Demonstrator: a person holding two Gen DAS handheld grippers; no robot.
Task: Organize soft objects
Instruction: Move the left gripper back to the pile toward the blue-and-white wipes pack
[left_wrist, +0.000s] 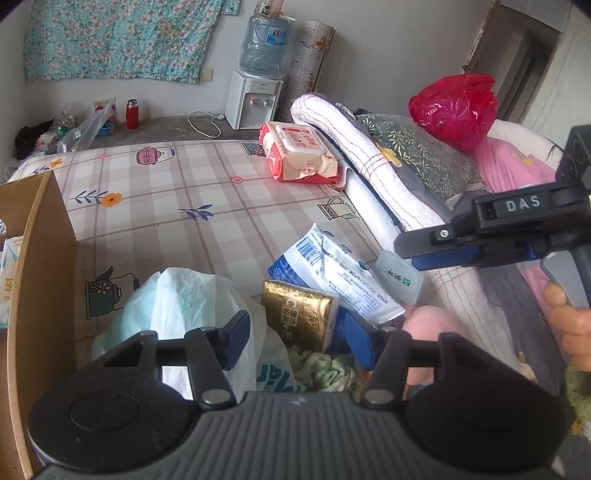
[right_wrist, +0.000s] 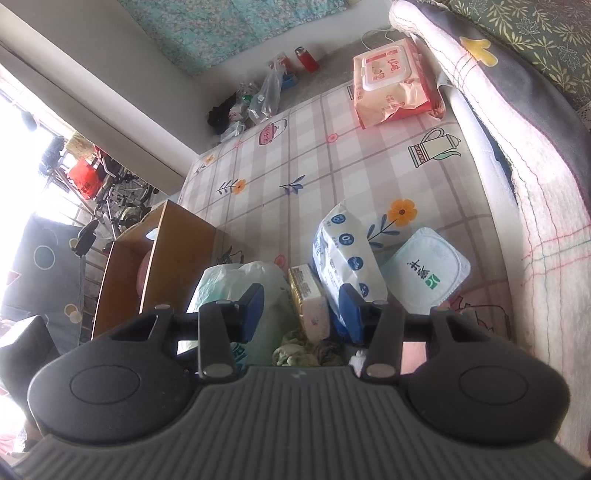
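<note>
- Both your grippers, left (left_wrist: 295, 338) and right (right_wrist: 304, 310), hover part-open, fingers holding nothing, above the pile.
- Gold tissue pack (left_wrist: 297, 308), white bag (left_wrist: 184, 310) and blue pack (left_wrist: 332, 269) lie unsorted on the bed (left_wrist: 166, 206).
- Cardboard box (left_wrist: 40, 258) already holds something; most remains.

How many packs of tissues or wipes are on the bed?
4: red wipes pack far by the rolled blanket; blue-white pack, gold pack and small pale-green pack clustered near. More may hide inside the cardboard box.
</note>
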